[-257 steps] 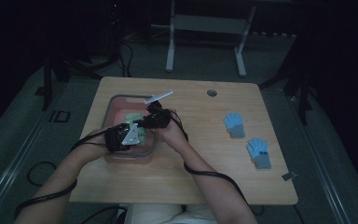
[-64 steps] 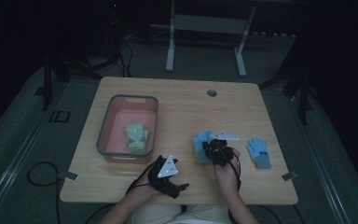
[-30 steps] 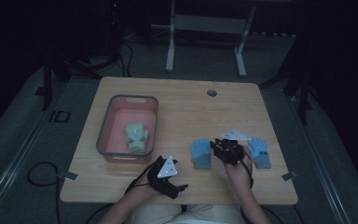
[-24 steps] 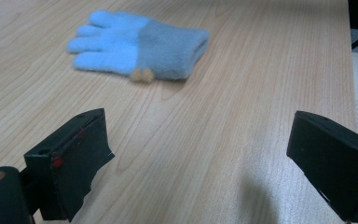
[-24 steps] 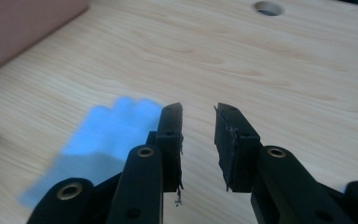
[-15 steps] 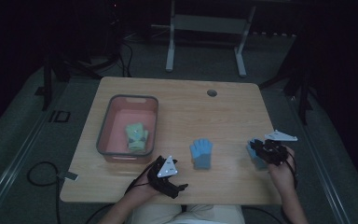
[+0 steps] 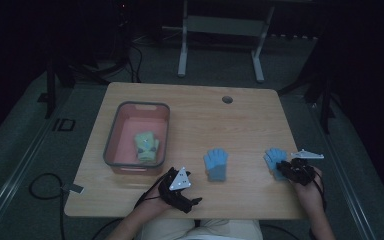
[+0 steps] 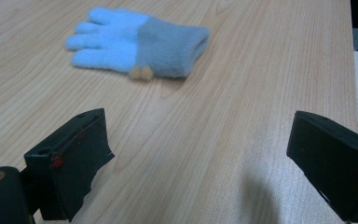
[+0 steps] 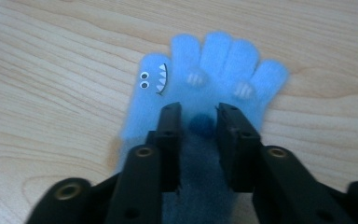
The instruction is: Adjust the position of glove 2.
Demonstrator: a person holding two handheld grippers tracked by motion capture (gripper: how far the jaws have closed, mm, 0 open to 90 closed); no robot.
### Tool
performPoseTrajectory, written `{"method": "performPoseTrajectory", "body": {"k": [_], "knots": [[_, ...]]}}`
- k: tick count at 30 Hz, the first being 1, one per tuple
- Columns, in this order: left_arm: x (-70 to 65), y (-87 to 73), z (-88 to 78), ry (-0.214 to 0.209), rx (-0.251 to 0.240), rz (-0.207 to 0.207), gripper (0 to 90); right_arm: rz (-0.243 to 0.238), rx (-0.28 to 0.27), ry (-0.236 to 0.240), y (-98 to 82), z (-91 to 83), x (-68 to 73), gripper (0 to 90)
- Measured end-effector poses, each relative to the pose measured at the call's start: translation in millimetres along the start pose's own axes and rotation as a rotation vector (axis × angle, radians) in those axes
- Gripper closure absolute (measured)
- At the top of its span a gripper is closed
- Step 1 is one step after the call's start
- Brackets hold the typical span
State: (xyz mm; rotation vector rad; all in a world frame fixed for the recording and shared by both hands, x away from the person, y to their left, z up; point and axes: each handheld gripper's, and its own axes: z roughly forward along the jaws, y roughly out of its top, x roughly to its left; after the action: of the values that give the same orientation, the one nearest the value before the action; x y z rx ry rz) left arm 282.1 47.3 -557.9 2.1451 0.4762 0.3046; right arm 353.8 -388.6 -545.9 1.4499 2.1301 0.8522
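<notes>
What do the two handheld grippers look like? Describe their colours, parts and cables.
Both the left gripper and right gripper are black, each with two blocky jaws and round bolt holes. Each carries a grey three-cornered plate on top. Black cables trail back along the forearms.

The left gripper [image 7: 186, 201] rested at the table's near edge, left of its middle, jaws spread wide apart. The right gripper [image 9: 198, 122] sat near the table's right edge, wrist behind it, jaws narrowly parted and pressed down flat.
</notes>
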Motion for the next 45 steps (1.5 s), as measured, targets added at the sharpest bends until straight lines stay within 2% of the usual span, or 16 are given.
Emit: {"method": "performPoseTrajectory", "body": {"k": [3, 9, 12, 16, 17, 18, 19, 24, 28, 29, 30, 31, 35, 41, 44, 45], "knots": [[-0.2, -0.1, 0.2, 0.001, 0.002, 0.001, 5.3, -0.007, 0.006, -0.034, 0.7, 0.4, 4.5, 85.1], [-0.1, 0.1, 0.1, 0.0, 0.002, 0.001, 5.3, 0.014, 0.018, -0.097, 9.3, -0.8, 15.3, 87.8], [0.0, 0.0, 0.1, 0.0, 0.004, 0.002, 5.3, 0.028, -0.006, -0.105, 18.0, -8.0, 25.1, 87.9], [0.4, 0.0, -0.9, 0.013, 0.002, 0.006, 5.3, 0.031, -0.05, -0.108, 33.8, -22.2, 45.2, 88.0], [0.4, 0.0, -0.9, 0.013, 0.002, 0.006, 5.3, 0.031, -0.05, -0.108, 33.8, -22.2, 45.2, 88.0], [0.9, -0.1, -1.6, 0.009, -0.008, -0.001, 5.3, 0.038, -0.066, -0.104, 37.8, -25.8, 50.3, 88.0], [0.8, 0.0, -1.6, 0.009, -0.009, -0.002, 5.3, 0.034, -0.087, -0.101, 44.7, -32.1, 61.1, 88.0], [-1.0, 0.3, -0.3, 0.009, -0.004, 0.009, 5.3, 0.033, -0.115, -0.084, 54.7, -37.8, 85.6, 88.0], [-1.3, 0.5, -0.1, 0.021, 0.0, 0.009, 5.3, 0.046, -0.11, -0.06, 55.6, -30.5, 100.0, 88.0], [-1.3, 0.5, -0.1, 0.021, 0.0, 0.009, 5.3, 0.046, -0.11, -0.06, 55.6, -30.5, 100.0, 88.0], [-1.0, 0.5, -0.2, 0.027, -0.004, 0.004, 5.3, 0.049, -0.102, -0.051, 55.1, -27.7, 103.9, 88.0], [-0.7, 0.6, -0.3, 0.028, -0.005, 0.0, 5.4, 0.049, -0.093, -0.042, 53.5, -20.8, 114.2, 88.0], [-1.4, 0.2, -0.1, 0.021, -0.004, -0.001, 5.3, 0.057, -0.079, -0.028, 50.9, -9.3, 126.7, 88.0], [-1.2, 0.3, -0.2, 0.019, -0.006, -0.002, 5.3, 0.072, -0.029, -0.036, 39.8, 5.4, 134.9, 88.0], [-0.9, 0.3, -0.6, 0.016, -0.008, -0.005, 5.4, 0.062, -0.003, -0.053, 36.7, 14.2, 134.7, 88.0], [-1.3, 0.3, -0.6, 0.015, -0.009, -0.005, 5.3, 0.073, 0.008, -0.049, 35.2, 16.9, 133.6, 87.9]]}}
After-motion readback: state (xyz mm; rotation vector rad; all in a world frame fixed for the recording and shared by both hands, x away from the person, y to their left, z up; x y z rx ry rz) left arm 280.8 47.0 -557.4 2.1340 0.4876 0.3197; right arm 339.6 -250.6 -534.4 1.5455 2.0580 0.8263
